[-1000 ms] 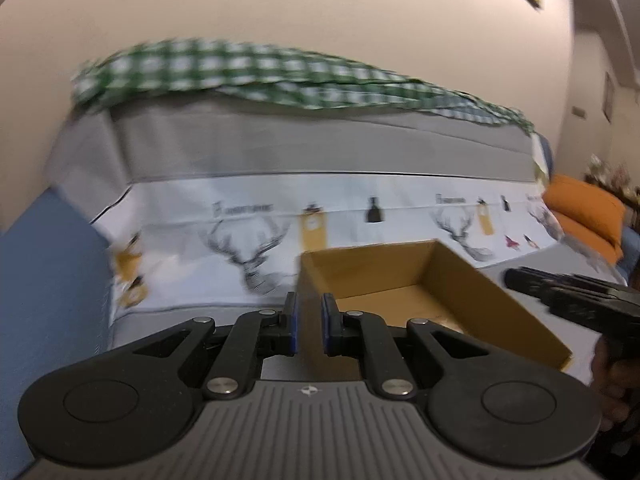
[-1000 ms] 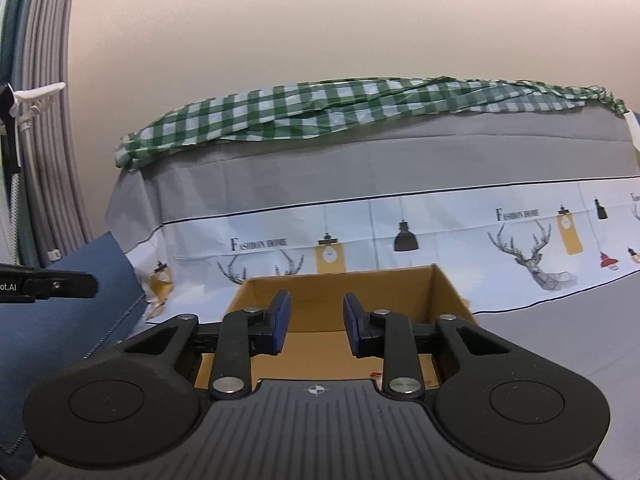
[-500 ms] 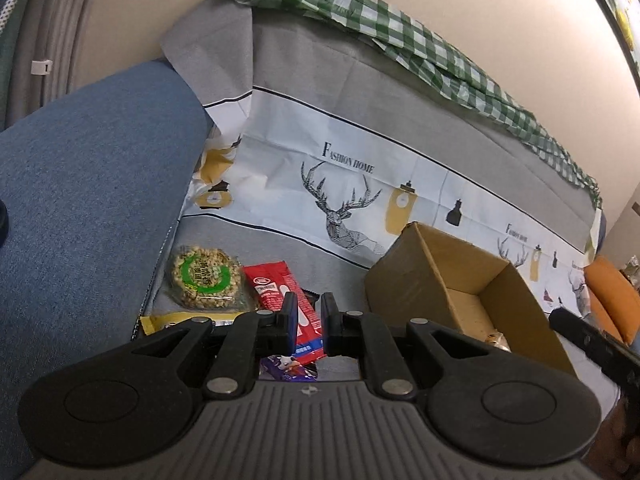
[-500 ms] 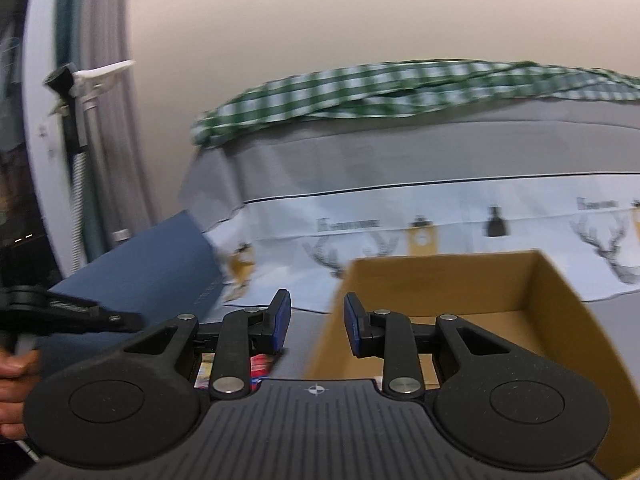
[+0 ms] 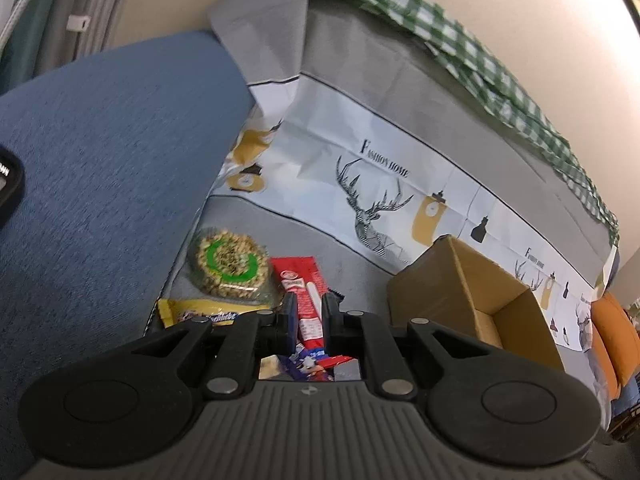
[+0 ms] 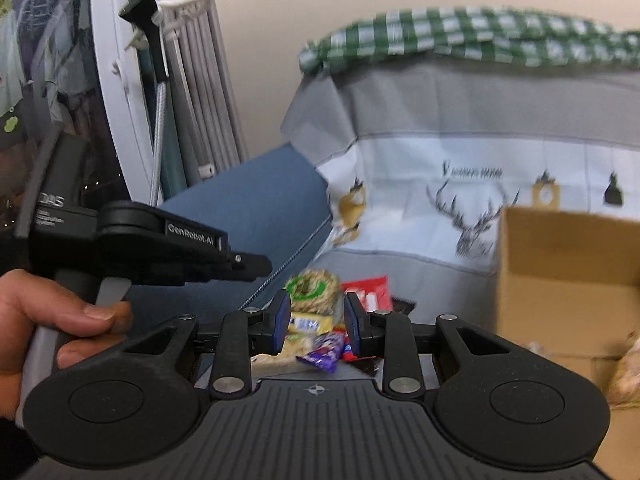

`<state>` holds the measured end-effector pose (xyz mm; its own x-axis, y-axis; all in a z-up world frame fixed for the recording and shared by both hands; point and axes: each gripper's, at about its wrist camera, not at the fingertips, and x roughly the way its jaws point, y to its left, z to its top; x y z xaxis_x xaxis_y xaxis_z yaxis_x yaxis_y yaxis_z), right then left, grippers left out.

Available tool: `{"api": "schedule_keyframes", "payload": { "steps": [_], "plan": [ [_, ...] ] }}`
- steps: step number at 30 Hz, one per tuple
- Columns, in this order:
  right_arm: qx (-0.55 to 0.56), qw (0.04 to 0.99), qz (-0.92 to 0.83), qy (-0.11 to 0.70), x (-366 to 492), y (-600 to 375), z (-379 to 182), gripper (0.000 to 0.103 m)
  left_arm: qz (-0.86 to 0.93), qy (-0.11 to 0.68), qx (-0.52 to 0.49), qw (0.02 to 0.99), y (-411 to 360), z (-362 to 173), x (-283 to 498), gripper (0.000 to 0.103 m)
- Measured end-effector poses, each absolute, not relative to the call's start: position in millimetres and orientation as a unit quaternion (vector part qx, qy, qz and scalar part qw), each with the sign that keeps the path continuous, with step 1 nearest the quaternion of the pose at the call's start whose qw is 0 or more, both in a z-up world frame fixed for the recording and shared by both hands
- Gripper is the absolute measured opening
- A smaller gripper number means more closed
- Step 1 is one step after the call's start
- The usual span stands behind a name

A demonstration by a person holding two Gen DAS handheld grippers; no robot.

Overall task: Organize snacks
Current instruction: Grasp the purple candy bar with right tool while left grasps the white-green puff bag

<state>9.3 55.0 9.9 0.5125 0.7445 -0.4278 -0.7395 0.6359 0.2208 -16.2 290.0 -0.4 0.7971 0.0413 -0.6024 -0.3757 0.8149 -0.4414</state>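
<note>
Left tongs (image 5: 306,312) stand slightly parted with nothing between them, hovering above the snack pile on the grey sofa seat (image 5: 352,264). Right tongs (image 6: 316,324) are spread wider, likewise holding nothing, and aimed at the same pile.

The pile lies between the blue upholstered armrest (image 5: 100,160) and the open brown cardboard box (image 5: 472,300). It comprises a round clear-wrapped nut cake with a green ring label (image 5: 228,266), a red rectangular snack packet (image 5: 304,292), a yellow wrapped bar (image 5: 196,312) and a small purple foil wrapper (image 6: 322,354) (items overlap; lower ones partly hidden).

Judged step: reaching to pick up a snack for the box. Recommended: the left tongs should widen before descending, straddle the red packet across its narrow width, and close firmly enough that the slippery film does not slide. Lift clear before moving, to avoid dragging neighbours.
</note>
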Motion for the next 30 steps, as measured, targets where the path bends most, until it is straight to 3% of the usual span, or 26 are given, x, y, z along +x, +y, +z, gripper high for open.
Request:
{"api": "schedule_keyframes", "payload": {
  "steps": [15, 18, 20, 23, 25, 29, 30],
  "plan": [
    [-0.081, 0.845, 0.395, 0.351, 52, 148, -55, 0.035, 0.099, 0.383, -0.299, 0.868, 306, -37, 0, 0.021],
    [-0.087, 0.840, 0.389, 0.368, 57, 151, -63, 0.033, 0.096, 0.406, -0.294, 0.860, 305, -46, 5, 0.036],
    [-0.093, 0.839, 0.390, 0.368, 56, 151, -65, 0.009, 0.097, 0.419, -0.270, 0.862, 300, -49, 10, 0.048],
    [-0.102, 0.836, 0.395, 0.366, 52, 148, -66, 0.000, 0.101, 0.437, -0.236, 0.862, 294, -55, 17, 0.056],
    [-0.109, 0.836, 0.400, 0.360, 47, 143, -64, 0.000, 0.107, 0.444, -0.207, 0.865, 290, -58, 21, 0.060],
    [-0.129, 0.832, 0.411, 0.349, 30, 132, -61, 0.000, 0.102, 0.464, -0.155, 0.866, 280, -67, 31, 0.082],
    [-0.135, 0.831, 0.413, 0.348, 24, 129, -62, 0.000, 0.101, 0.469, -0.135, 0.867, 275, -70, 34, 0.084]
  ]
}}
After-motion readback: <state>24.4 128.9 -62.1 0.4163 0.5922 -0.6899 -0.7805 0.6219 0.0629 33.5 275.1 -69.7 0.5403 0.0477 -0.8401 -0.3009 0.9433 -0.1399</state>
